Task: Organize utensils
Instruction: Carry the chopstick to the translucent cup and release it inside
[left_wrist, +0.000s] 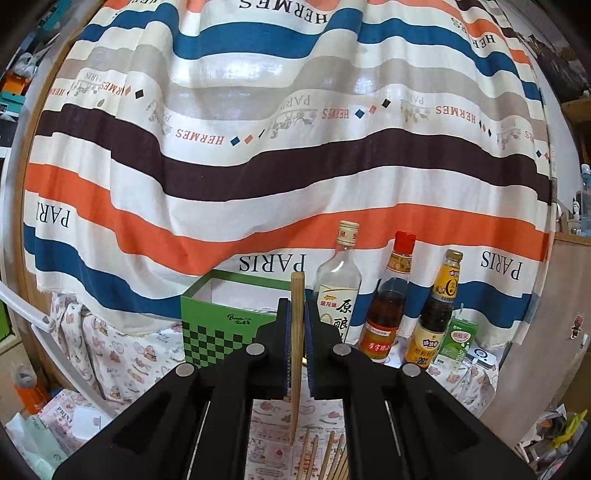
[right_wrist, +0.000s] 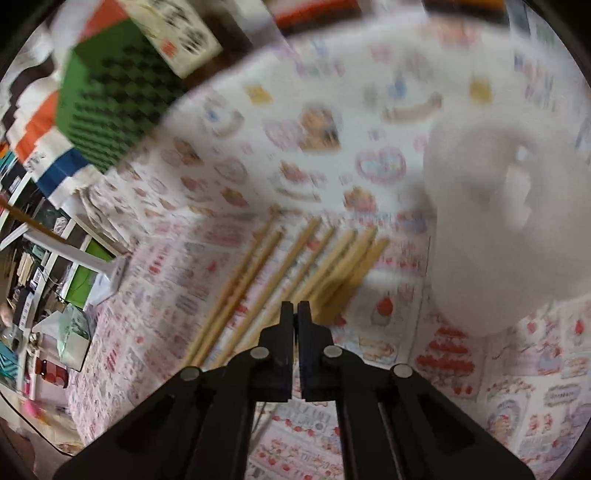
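Note:
My left gripper (left_wrist: 296, 308) is shut on one wooden chopstick (left_wrist: 296, 332) and holds it upright above the table, in front of an open green checkered box (left_wrist: 218, 332). Several more chopsticks (left_wrist: 325, 458) lie on the patterned tablecloth below it. In the blurred right wrist view my right gripper (right_wrist: 294, 308) is shut with nothing between its fingers, just above the near ends of the loose chopsticks (right_wrist: 295, 266). The green box (right_wrist: 110, 110) shows at the upper left there.
Three sauce bottles (left_wrist: 388, 306) and a small green carton (left_wrist: 460, 341) stand to the right of the box against a striped curtain (left_wrist: 258, 155). A large white rounded object (right_wrist: 509, 221) sits on the table right of the chopsticks. The table's left edge (right_wrist: 110, 280) drops to clutter.

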